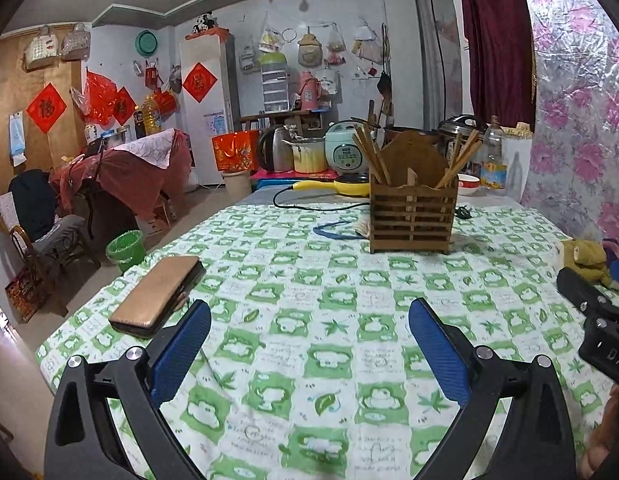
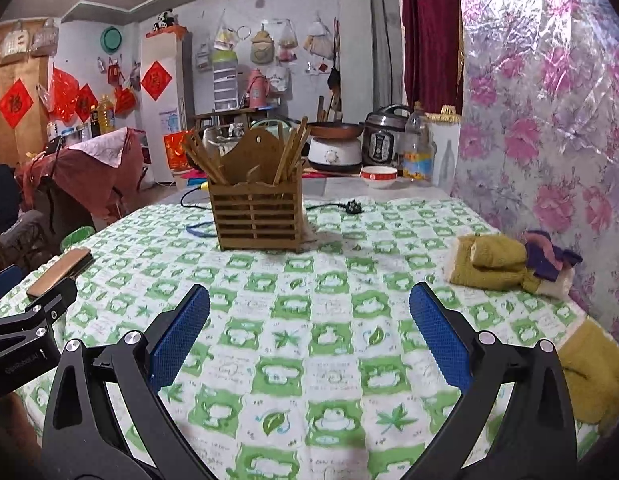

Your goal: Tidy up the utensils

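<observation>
Above the tablecloth [image 1: 309, 280], left gripper [image 1: 309, 344] and right gripper [image 2: 309, 336] hover level — jaws wide, empty.

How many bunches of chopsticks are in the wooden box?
2. One bunch of chopsticks leans in the left corner of the wooden box, and another bunch leans in the right corner. More may be hidden behind the slats.
</observation>
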A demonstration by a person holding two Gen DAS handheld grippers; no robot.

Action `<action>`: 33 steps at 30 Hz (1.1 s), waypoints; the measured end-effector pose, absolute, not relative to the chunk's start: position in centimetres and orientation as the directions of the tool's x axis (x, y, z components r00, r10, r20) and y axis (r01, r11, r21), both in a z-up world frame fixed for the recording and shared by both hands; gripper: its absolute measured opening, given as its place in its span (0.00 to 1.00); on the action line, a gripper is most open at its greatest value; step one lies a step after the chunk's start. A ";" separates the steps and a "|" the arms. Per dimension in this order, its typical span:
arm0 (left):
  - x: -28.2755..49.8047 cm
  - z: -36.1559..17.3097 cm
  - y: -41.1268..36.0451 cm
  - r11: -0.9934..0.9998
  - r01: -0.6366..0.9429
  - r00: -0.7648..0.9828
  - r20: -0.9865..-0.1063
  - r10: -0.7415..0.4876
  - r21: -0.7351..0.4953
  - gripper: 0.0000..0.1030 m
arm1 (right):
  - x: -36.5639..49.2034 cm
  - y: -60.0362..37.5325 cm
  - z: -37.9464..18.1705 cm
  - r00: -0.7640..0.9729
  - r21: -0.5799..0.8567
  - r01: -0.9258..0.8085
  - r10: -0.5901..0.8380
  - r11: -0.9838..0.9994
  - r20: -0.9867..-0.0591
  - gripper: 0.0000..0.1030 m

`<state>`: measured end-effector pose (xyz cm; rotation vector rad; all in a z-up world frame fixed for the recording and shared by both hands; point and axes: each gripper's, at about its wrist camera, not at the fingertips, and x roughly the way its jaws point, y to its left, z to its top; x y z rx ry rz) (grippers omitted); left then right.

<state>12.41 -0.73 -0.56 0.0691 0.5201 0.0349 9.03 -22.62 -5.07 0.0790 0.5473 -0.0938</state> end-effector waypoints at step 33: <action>28.6 -2.8 -5.6 0.970 0.010 0.837 -0.533 0.126 0.245 0.95 | 23.7 -24.4 -7.7 0.758 -0.037 0.117 -0.113 0.992 -0.642 0.94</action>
